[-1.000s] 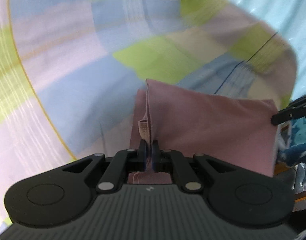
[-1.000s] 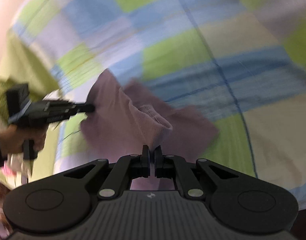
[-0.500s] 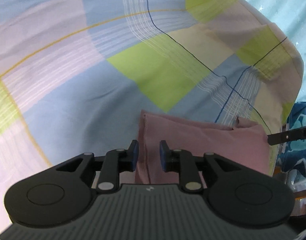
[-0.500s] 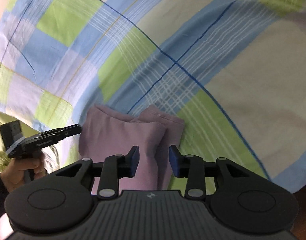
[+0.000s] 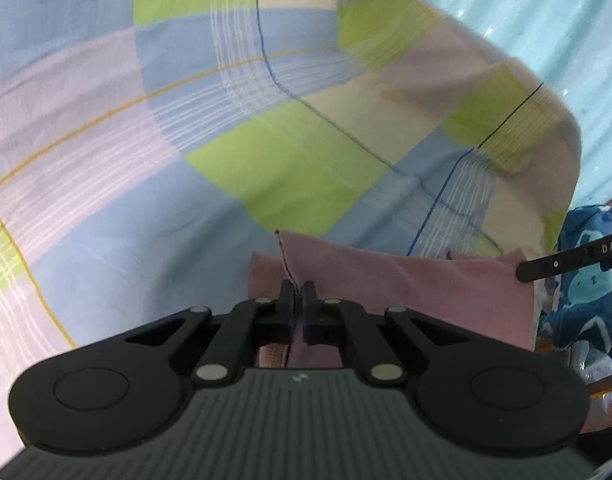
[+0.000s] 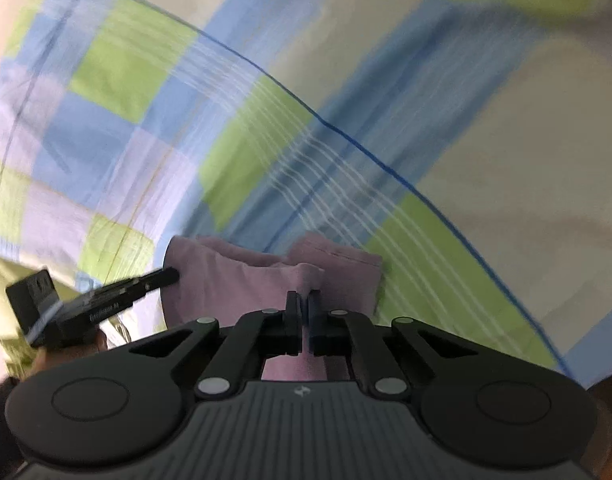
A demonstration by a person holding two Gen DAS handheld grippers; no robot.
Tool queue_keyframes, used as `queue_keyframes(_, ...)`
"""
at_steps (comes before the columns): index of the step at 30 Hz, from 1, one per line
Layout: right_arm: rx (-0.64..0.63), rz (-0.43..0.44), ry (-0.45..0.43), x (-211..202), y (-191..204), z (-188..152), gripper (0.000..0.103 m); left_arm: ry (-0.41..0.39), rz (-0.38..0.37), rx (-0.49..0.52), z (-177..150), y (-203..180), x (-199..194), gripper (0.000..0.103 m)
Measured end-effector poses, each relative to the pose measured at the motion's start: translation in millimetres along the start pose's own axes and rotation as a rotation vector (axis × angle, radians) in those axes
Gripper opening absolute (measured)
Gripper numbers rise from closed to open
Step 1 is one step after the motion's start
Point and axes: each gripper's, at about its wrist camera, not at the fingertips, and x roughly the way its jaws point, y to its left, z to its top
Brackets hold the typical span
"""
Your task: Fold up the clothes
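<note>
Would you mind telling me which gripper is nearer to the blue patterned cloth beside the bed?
The right gripper: its tip, at the pink garment's far end, reaches right beside the blue patterned cloth. The left gripper pinches the garment's opposite end, farther away.

Folded garment [image 5: 405, 288] lies on the bedsheet [image 5: 266, 160], near its edge. Left gripper [image 5: 298, 294] grips its left end and right gripper [image 6: 304, 304] its right end (a patterned cloth [image 5: 585, 280] lies beyond the bed edge).
</note>
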Motion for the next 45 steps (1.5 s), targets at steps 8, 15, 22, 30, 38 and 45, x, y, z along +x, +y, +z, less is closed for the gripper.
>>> queue_keyframes(8, -0.046, -0.067, -0.044, 9, 0, 3, 0.003, 0.011, 0.03, -0.002, 4, 0, 20, 0.001)
queue_keyframes(15, -0.032, -0.125, -0.014, 23, -9, 4, 0.005, 0.07, 0.056, -0.008, 0, 5, 38, 0.005)
queue_keyframes(22, -0.09, -0.177, -0.085, -6, 7, 7, 0.019, 0.04, 0.148, 0.038, 9, 1, 14, 0.007)
queue_keyframes(30, -0.322, -0.102, 0.012, 23, 45, 3, 0.022, 0.092, -0.004, 0.198, 18, -38, 43, 0.011)
queue_keyframes(38, -0.279, -0.189, 0.022, 26, 16, 22, 0.0, 0.121, 0.039, 0.125, 15, -18, 53, 0.004)
queue_keyframes(45, -0.333, -0.178, -0.013, 6, 38, 19, 0.022, 0.087, 0.056, 0.176, 14, -44, 25, 0.009)
